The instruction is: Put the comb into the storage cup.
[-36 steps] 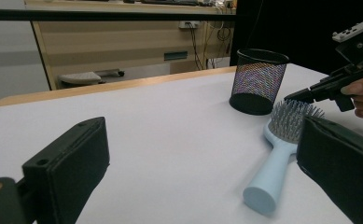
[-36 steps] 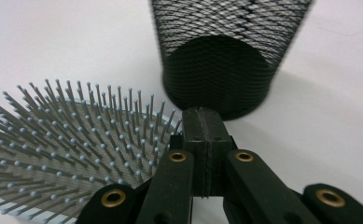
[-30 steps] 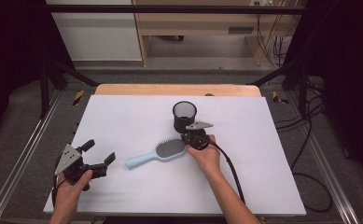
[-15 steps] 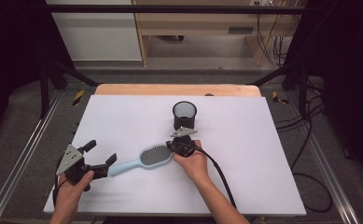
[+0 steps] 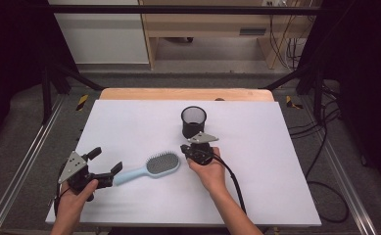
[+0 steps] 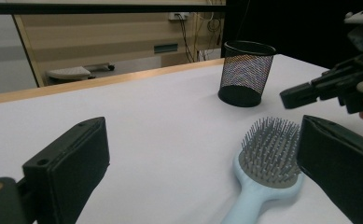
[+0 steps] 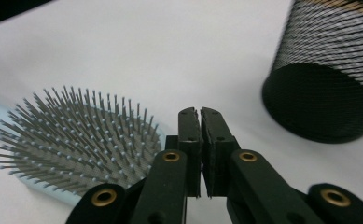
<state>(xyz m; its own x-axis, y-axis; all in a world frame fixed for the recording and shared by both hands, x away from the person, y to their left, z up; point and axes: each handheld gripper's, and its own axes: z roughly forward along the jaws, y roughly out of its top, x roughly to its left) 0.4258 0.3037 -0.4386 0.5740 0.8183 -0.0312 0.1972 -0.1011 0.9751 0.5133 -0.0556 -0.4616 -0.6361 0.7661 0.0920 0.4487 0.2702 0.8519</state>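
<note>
A light-blue hairbrush [image 5: 151, 168] lies bristles up on the white table, its handle pointing left. My left gripper [image 5: 106, 160] rests open at the handle's end; in the left gripper view the brush [image 6: 268, 158] lies close to the right-hand jaw, with nothing between the jaws [image 6: 202, 140]. My right gripper [image 5: 184, 148] sits just right of the brush head, shut with nothing in it. In the right gripper view its pads [image 7: 200, 114] meet, with the brush [image 7: 76, 135] close on the left. A black mesh cup [image 5: 193, 122] stands upright behind it.
The white table top [image 5: 276, 186] has open surface to the right and at the back left. A wooden edge [image 5: 188, 94] runs along its far side. Metal rails [image 5: 26, 161] flank the table, and cables lie on the floor at right.
The right gripper slid left, moving the hairbrush toward the left gripper, then drew back a little to the right. The left gripper stayed put.
</note>
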